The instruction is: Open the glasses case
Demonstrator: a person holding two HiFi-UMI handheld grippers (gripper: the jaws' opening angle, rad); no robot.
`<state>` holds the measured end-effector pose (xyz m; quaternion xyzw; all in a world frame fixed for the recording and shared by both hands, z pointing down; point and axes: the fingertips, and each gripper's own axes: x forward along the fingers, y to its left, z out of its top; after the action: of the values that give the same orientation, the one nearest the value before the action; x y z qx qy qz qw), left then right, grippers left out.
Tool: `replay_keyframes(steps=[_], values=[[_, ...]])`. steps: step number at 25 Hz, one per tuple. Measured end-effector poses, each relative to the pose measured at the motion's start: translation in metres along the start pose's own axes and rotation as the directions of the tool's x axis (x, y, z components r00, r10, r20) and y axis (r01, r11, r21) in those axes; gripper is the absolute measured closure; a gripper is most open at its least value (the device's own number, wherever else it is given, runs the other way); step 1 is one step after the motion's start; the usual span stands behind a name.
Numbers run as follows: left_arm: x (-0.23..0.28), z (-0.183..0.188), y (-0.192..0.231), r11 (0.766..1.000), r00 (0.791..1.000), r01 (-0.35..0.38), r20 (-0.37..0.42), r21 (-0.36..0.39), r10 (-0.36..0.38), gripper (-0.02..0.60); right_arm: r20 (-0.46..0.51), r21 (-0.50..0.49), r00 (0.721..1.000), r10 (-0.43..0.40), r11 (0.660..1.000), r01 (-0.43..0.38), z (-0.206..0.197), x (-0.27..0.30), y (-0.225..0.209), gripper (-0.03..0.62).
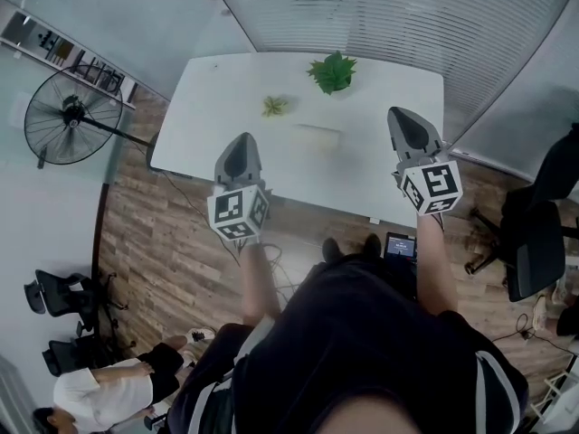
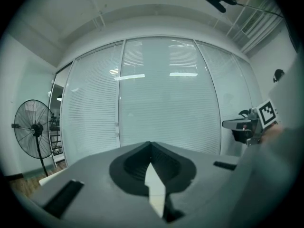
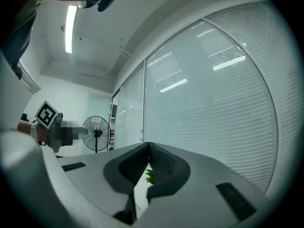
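Left gripper (image 2: 151,146): the two grey, matte moulded fingers (image 2: 167,161), each lined with a dark ribbed pad, are closed tip to tip with nothing between them; only a pale wedge of bench shows through the slit below the tips. Right gripper (image 3: 148,145): fingers (image 3: 164,167) of the same grey shell and ribbed lining, likewise closed and empty, with green leaves visible through the gap below the tips. Behind each gripper sits a white marker cube (image 1: 238,211) printed with black square patterns. Both grippers are held level above the near side of a smooth white rectangular bench (image 1: 389,170). The glasses case (image 1: 318,136), a pale, low, oblong shape that is blurred in the head view, lies on the bench between the two grippers and apart from both. Beyond it stand a leafy green plant (image 1: 332,70) and a smaller sprig (image 1: 274,106). Surroundings: slatted blinds behind glass (image 2: 166,94), a black wire-caged pedestal fan (image 1: 72,116), and a wood-plank floor (image 1: 136,242).
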<state>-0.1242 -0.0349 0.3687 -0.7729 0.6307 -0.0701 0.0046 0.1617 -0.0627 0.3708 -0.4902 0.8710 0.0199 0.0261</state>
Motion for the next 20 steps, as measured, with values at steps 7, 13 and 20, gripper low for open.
replay_keyframes(steps=[7, 13, 20], values=[[0.000, -0.002, -0.017, 0.999, 0.999, -0.007, -0.048, 0.043, 0.009, 0.581, -0.016, 0.039, 1.000, 0.009, 0.999, -0.008, -0.018, -0.006, -0.018, 0.579], [0.025, -0.028, 0.005, 1.000, 0.996, 0.015, -0.093, 0.023, -0.013, 0.581, -0.074, 0.020, 0.997, -0.004, 1.000, 0.006, -0.038, 0.019, -0.018, 0.579], [0.097, -0.038, 0.066, 0.994, 0.992, 0.107, -0.061, -0.006, -0.107, 0.581, -0.148, -0.066, 0.987, -0.069, 0.996, 0.060, -0.053, 0.085, -0.009, 0.579]])
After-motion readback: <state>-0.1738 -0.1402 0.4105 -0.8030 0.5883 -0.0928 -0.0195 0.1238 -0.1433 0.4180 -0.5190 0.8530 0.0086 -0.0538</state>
